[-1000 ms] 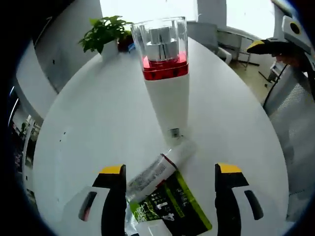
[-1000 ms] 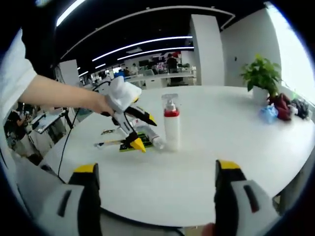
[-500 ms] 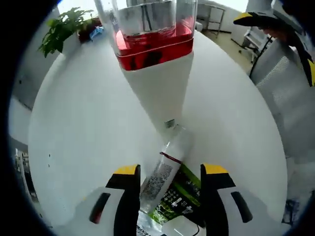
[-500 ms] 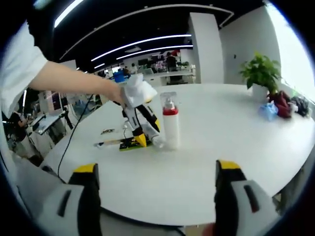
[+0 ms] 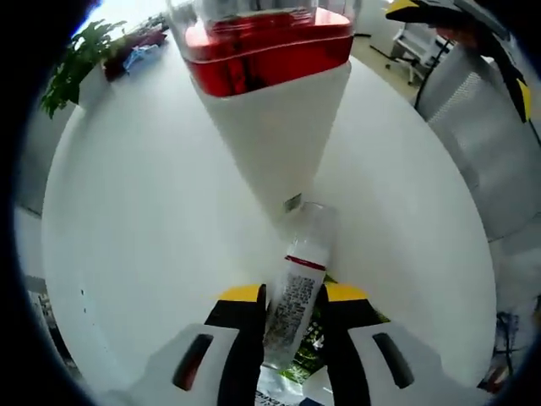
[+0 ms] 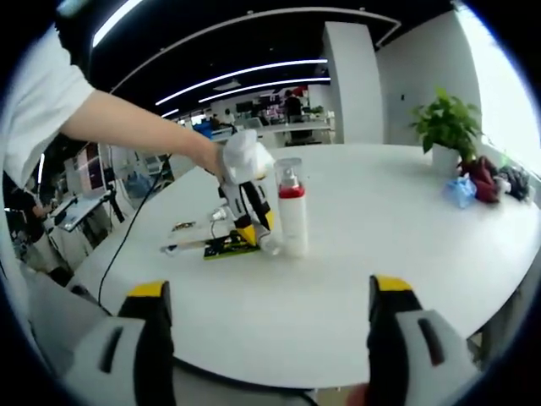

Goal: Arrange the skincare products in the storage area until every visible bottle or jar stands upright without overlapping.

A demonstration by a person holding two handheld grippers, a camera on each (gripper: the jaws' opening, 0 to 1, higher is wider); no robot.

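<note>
1 of 2 products stands: my left gripper (image 5: 290, 298) pinches the fallen tube (image 5: 294, 300), lying against the upright pump bottle (image 5: 270, 127), not yet raised, while my right gripper (image 6: 269, 300) hangs open, well back.

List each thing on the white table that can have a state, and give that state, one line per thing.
Pump bottle: upright, clear cap on.
Clear tube: lying on its side, between the left gripper's jaws.
Green packet: lying flat under the tube.
Left gripper: jaws closed on the tube.
Right gripper: jaws wide apart, holding nothing.
Potted plant: upright at the table's far edge.
</note>
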